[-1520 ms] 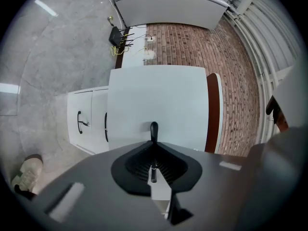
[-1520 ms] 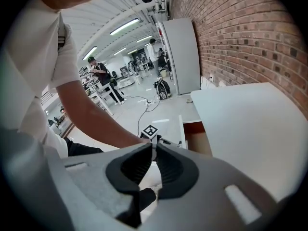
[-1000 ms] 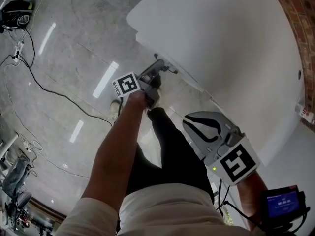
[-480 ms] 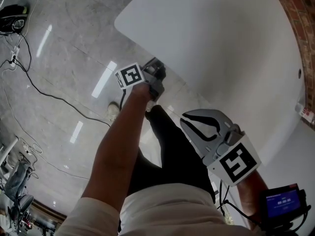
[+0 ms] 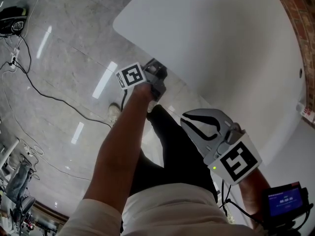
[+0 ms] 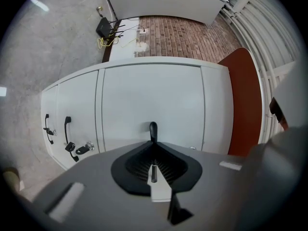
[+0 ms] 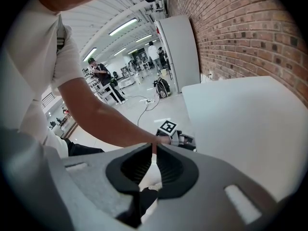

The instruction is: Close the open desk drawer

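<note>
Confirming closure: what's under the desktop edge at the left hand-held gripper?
Flush white fronts; the left hand-held gripper is shut on a black handle. The interior is hidden behind them.

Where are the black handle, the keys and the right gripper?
black handle [image 6: 153, 130]: left gripper view, its upright bar
keys [image 6: 79, 149]: left gripper view, the bunch
right gripper [image 5: 187, 122]: head view, between fingertips

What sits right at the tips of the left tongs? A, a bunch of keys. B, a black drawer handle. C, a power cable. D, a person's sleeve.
B: in the left gripper view the left tongs close on the black drawer handle, which rises from their tips against the white desk front; the keys hang well off to one side.
</note>
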`<move>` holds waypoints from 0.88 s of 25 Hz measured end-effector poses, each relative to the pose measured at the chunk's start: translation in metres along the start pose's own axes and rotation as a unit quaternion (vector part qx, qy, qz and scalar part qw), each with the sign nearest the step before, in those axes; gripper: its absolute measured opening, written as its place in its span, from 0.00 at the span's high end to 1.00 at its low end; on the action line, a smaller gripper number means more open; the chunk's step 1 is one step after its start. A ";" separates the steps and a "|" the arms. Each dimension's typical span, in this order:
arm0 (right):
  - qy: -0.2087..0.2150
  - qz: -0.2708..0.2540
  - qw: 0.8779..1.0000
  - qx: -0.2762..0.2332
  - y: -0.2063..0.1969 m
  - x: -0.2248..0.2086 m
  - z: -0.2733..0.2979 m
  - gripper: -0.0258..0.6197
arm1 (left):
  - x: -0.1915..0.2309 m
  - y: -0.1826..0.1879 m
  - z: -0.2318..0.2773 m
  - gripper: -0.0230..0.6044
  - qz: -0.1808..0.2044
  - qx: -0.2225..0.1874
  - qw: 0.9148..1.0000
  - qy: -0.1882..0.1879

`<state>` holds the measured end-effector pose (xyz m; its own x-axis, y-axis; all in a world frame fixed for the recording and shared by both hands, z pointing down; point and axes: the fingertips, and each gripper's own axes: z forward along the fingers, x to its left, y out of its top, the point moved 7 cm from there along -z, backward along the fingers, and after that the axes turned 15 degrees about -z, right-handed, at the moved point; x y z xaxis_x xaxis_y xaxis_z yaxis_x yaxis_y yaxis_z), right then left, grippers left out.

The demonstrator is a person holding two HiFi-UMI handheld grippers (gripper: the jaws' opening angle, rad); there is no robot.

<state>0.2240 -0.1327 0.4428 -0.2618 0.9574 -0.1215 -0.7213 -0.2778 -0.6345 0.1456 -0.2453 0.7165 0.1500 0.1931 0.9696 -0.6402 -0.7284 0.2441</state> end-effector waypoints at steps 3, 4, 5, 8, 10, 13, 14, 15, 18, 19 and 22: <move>0.000 0.005 1.000 0.002 -0.002 0.000 0.003 0.91 | 0.001 0.003 -0.001 0.93 -0.004 -0.002 1.000 0.005; 0.001 0.005 1.000 0.000 -0.003 -0.001 0.004 0.91 | 0.003 0.004 -0.001 0.93 -0.005 -0.003 1.000 0.009; 0.002 0.005 1.000 -0.002 -0.003 -0.003 0.006 0.91 | 0.004 0.006 0.000 0.92 -0.004 -0.004 1.000 0.015; 0.000 0.006 1.000 -0.004 -0.003 -0.007 0.008 0.91 | 0.006 0.010 0.004 0.86 0.008 -0.004 0.999 0.041; -0.002 0.010 1.000 -0.006 -0.002 -0.008 0.008 0.91 | 0.007 0.007 0.002 0.78 0.012 -0.001 0.998 0.056; -0.007 0.018 1.000 -0.001 -0.006 -0.007 0.007 0.91 | 0.009 0.003 -0.007 0.78 0.011 -0.003 0.998 0.068; -0.009 0.021 1.000 0.000 -0.006 -0.006 0.007 0.91 | 0.007 0.001 -0.012 0.78 0.011 -0.002 0.998 0.069; -0.012 0.023 1.000 -0.001 -0.005 -0.004 0.006 0.91 | 0.003 0.000 -0.019 0.78 0.011 -0.001 0.998 0.069; -0.019 0.025 0.999 0.000 0.004 0.002 0.006 0.91 | -0.012 -0.004 -0.041 0.78 0.010 0.004 0.998 0.065; -0.022 0.025 0.999 0.000 0.009 0.004 0.007 0.91 | -0.018 -0.005 -0.051 0.78 0.010 0.005 0.998 0.064; -0.031 0.025 0.999 -0.009 0.024 0.014 0.006 0.91 | -0.040 -0.009 -0.082 0.78 0.013 0.012 0.998 0.060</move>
<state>0.1990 -0.1263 0.4308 -0.3367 0.9357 -0.1053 -0.6953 -0.3225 -0.6423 0.0837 -0.1922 0.6740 0.0406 0.2509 0.9672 -0.6250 -0.7488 0.2205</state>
